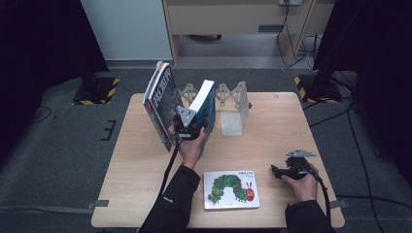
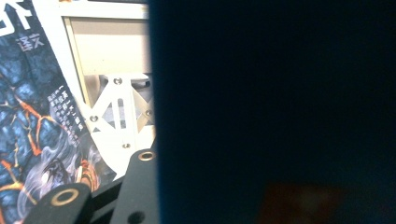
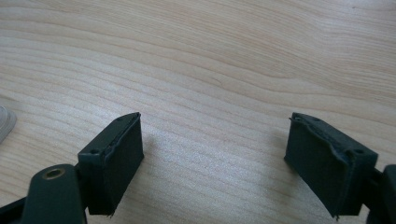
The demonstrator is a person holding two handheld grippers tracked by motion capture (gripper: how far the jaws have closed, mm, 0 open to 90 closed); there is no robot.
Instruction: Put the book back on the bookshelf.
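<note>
The worktop (image 3: 210, 56) is pale wood with a smooth matt grain, the book rack (image 1: 232, 104) looks like bare whitish metal, the picture book (image 1: 231, 189) and dark-covered book (image 2: 32, 116) have glossy printed paper covers, and the jaws' black pads look matt.

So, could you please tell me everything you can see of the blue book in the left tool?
The blue book is a thick volume with a dark blue cover and a white page block facing up and left. It stands tilted on the table, top leaning right, between the dark-covered book and the white bookend. The left tool is clamped on its near edge. In the left gripper view its cover looms dark and close.
</note>
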